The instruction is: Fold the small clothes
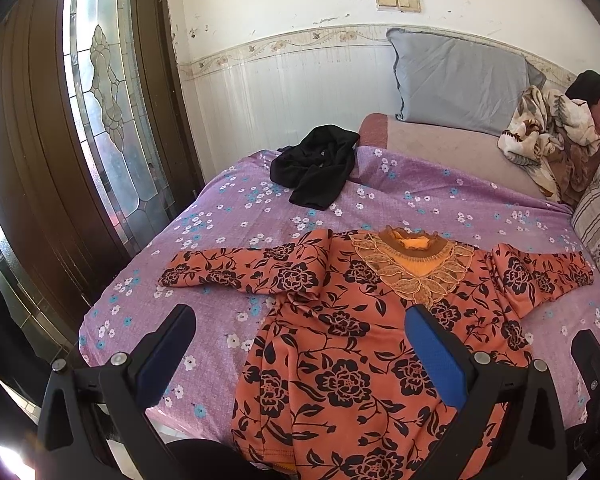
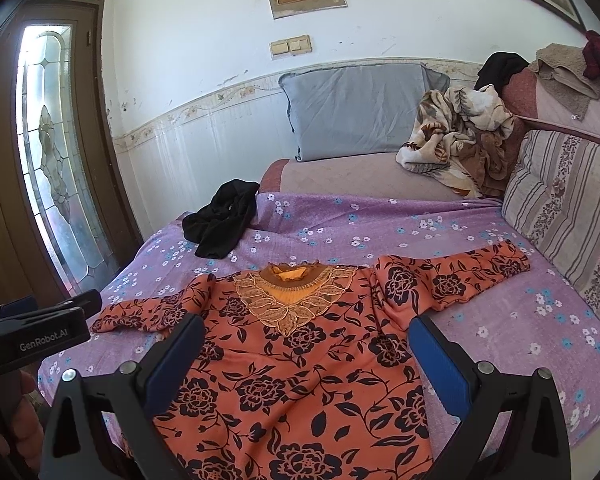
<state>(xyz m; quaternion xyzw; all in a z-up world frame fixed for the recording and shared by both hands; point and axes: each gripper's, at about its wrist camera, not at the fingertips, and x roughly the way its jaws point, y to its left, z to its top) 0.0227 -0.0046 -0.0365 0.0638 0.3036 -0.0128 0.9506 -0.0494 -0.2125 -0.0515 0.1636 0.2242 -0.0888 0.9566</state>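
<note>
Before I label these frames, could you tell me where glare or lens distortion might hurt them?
Left wrist view: the stained-glass door is backlit and a blown-out patch sits at the bottom-left corner; the wall border bows from fisheye. Right wrist view: the door pane glows brightly, corners vignette dark; the orange floral top stays evenly lit and sharp.

Your left claw (image 1: 300, 316) and right claw (image 2: 306, 326) are black-framed with blue pads (image 1: 436, 360), silver screws (image 2: 485, 367) and white "GenRobot.AI" lettering (image 2: 43, 340).

Top (image 2: 296, 384) was orange with black roses and a gold lace collar. Bedsheet (image 2: 380, 224) was purple with little white and blue flowers. Pillow (image 2: 356, 112) was plain grey-blue, crumpled garment (image 2: 220, 220) solid black.
</note>
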